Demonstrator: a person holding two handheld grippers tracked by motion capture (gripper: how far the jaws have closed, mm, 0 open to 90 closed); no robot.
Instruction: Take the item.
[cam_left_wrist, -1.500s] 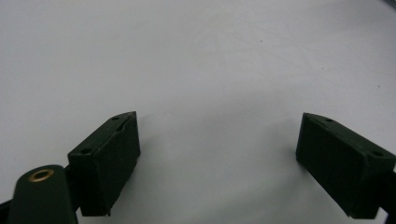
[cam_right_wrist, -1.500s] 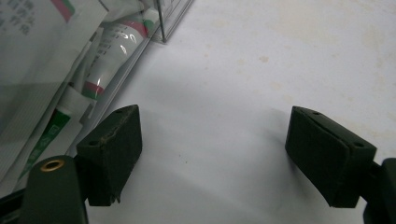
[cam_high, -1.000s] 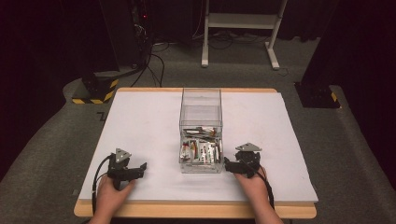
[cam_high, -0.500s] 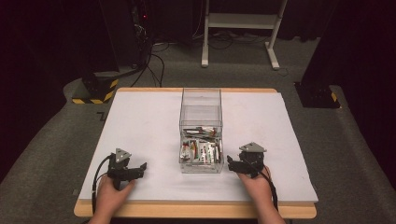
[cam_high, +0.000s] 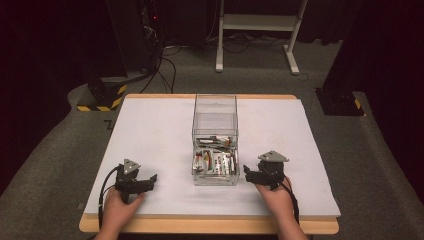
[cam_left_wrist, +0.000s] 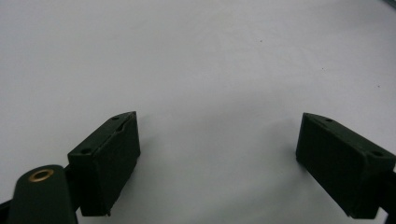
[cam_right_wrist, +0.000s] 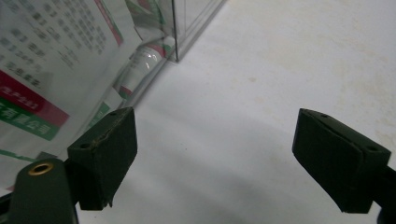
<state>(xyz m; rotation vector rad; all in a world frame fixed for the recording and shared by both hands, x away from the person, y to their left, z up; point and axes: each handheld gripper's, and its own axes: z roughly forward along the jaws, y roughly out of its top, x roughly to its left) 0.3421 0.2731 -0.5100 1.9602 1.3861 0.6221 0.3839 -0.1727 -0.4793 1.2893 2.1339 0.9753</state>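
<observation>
A clear plastic box (cam_high: 215, 120) stands in the middle of the white table, holding several printed sachets (cam_high: 215, 159) at its near end. My right gripper (cam_high: 248, 173) rests on the table just right of the box's near corner, open, with nothing between its jaws. In the right gripper view the box wall (cam_right_wrist: 187, 28) and sachets (cam_right_wrist: 51, 60) are close on the left, and the gripper (cam_right_wrist: 215, 154) is open over bare table. My left gripper (cam_high: 150, 179) lies near the front left, open and empty, and the left gripper view shows the gripper (cam_left_wrist: 217, 158) over bare table.
The white table top (cam_high: 150, 130) has a wooden front edge (cam_high: 210, 226). Beyond the far edge are a black stand with yellow-black striped feet (cam_high: 102, 97), cables on the floor, and a white frame (cam_high: 255, 30).
My right gripper has shifted slightly to the right, away from the box's near corner. The left gripper has stayed where it was.
</observation>
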